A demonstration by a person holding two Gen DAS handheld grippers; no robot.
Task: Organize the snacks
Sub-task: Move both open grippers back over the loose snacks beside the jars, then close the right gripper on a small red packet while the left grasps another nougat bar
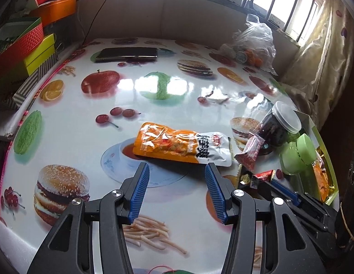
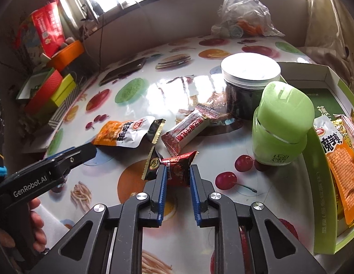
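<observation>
An orange and white snack pouch [image 1: 177,146] lies flat on the fruit-print table, just beyond my left gripper [image 1: 177,167], which stands open and holds nothing. In the right wrist view the same pouch [image 2: 122,133] sits near the left gripper's tip [image 2: 88,149]. My right gripper [image 2: 178,169] is shut on a small red and black packet [image 2: 179,163], pads pressing both its sides. The left wrist view shows that packet [image 1: 263,175] at the right gripper [image 1: 267,181]. A red and white bar packet [image 2: 188,127] lies beyond it.
A green-rimmed box [image 2: 318,196] at the right holds orange pouches [image 2: 341,159]. Beside it stand a green jar [image 2: 282,125] and a dark jar with a white lid [image 2: 247,86]. A plastic bag [image 2: 243,11] sits at the back, coloured boxes [image 2: 51,91] at the left edge.
</observation>
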